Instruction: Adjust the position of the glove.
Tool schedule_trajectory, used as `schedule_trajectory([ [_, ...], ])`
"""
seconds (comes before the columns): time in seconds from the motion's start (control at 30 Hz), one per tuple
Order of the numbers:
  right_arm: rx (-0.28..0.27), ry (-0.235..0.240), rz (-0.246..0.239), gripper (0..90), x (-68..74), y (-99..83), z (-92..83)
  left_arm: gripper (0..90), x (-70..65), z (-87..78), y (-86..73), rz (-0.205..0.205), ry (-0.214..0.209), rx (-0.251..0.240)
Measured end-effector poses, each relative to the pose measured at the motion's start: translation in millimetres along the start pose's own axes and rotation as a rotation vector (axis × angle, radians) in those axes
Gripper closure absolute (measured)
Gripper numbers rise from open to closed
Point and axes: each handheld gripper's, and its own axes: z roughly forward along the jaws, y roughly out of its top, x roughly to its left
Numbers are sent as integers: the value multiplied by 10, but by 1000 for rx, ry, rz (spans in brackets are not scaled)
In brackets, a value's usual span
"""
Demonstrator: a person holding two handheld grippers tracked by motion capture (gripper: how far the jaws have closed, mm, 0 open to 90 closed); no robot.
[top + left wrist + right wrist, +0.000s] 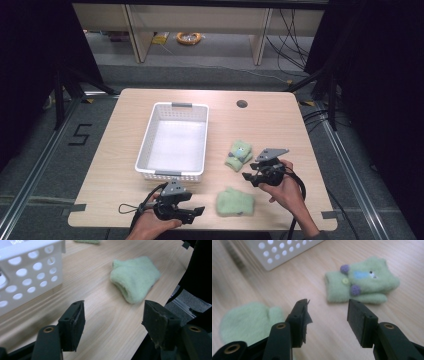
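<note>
Mittens: plain green mitten lies on surface btwn both tongs, just ahead of left tongs; decorated mitten lies just past right tongs. Both tongs wide open, holding nothing. White basket sits nearby.

Light wood table, round hole near far edge. White perforated basket left of centre. Decorated green mitten right of centre; plain green mitten, probably its pair, by near edge.
</note>
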Motion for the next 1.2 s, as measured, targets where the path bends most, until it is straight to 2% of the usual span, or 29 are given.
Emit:
schedule_trajectory([
  [0.1, 14, 7, -1, 502, -57, 104, 55, 288, 20, -6, -50, -6, 5, 4],
  [0.13, 13, 7, 8, 478, -112, 159, 133, 271, 31, -19, -67, -7, 9, 12],
  [0.2, 10, -3, 6, 479, -138, 178, 163, 264, 44, -32, -97, -30, 9, 6],
  [0.23, 13, -7, 9, 479, -172, 209, 206, 261, 72, -61, -106, 0, 17, 26],
  [0.27, 28, -4, 11, 478, -199, 240, 229, 258, 55, -53, -125, -32, 11, -4],
  [0.3, 16, -11, 5, 479, -221, 257, 277, 258, 76, -76, -133, -14, 11, 14],
  [0.37, 22, -10, 9, 479, -254, 302, 344, 257, 71, -84, -156, -45, 18, 2],
  [0.4, 38, -8, 0, 479, -274, 326, 369, 256, 77, -101, -160, -35, 10, 1],
  [0.43, 26, -22, -3, 479, -305, 348, 447, 256, 70, -103, -165, -44, 11, -5],
  [0.47, 26, -22, -3, 479, -305, 348, 447, 256, 88, -125, -169, -20, 9, 16],
  [0.5, 43, -23, -2, 479, -327, 364, 469, 255, 84, -130, -174, -20, 11, 13],
  [0.53, 53, -23, 0, 484, -347, 376, 489, 255, 62, -113, -184, -45, 10, -15],
  [0.63, 63, -25, 23, 492, -400, 389, 573, 256, 54, -114, -192, -48, 10, -9],
  [0.67, 66, -37, 18, 492, -416, 383, 601, 255, 61, -116, -189, -35, 12, -8],
  [0.7, 63, -35, 26, 492, -423, 380, 626, 256, 58, -109, -191, -42, 6, -16],
  [0.8, 91, -35, 24, 492, -440, 376, 670, 255, 84, -121, -192, -26, 9, 12],
  [0.87, 90, -39, 13, 492, -449, 367, 733, 256, 89, -101, -202, -40, 12, 2],
  [0.9, 97, -36, 27, 492, -444, 367, 759, 256, 87, -95, -205, -46, 20, -1],
  [0.93, 107, -28, 30, 492, -454, 370, 756, 256, 99, -101, -207, -35, 25, 7],
  [0.97, 99, -27, 32, 492, -464, 370, 768, 256, 98, -96, -207, -47, 13, 1],
  [1.0, 101, -20, 42, 494, -459, 374, 770, 256, 105, -101, -205, -37, 14, 6],
  [1.07, 99, -24, 31, 498, -477, 371, 780, 256, 106, -101, -203, -36, 13, 5],
  [1.1, 101, -18, 37, 501, -480, 366, 787, 256, 98, -92, -205, -48, 16, -8],
  [1.13, 92, 2, 48, 511, -493, 347, 810, 257, 101, -88, -207, -49, 17, -11],
  [1.2, 72, -4, 48, 516, -493, 327, 831, 257, 107, -100, -205, -45, 15, -2],
])
